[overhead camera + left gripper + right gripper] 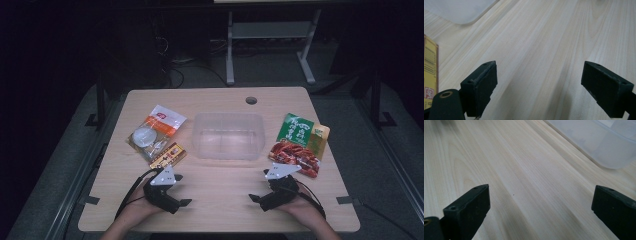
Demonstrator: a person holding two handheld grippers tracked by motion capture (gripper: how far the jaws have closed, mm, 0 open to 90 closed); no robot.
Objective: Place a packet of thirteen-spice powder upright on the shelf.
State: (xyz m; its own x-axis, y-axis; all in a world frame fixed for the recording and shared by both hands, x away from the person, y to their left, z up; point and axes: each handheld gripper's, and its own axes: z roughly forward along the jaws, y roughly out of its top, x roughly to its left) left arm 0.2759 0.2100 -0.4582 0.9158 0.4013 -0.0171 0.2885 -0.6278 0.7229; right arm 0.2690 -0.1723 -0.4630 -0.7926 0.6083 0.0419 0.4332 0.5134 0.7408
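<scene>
Both grippers rest on the near table edge, left gripper (186,202) and right gripper (254,198), 2 jaws wide, empty. Reaching for the yellow packet (168,155) near the clear tub (228,136), approach low and flat.

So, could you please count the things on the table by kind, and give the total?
Clear plastic rectangular tub: 1
Food packets: 3 (orange-and-white bag, small yellow-and-red box, green-and-red pouch)
Black handheld tools: 2 (left tool, right tool)
Total: 6
</scene>
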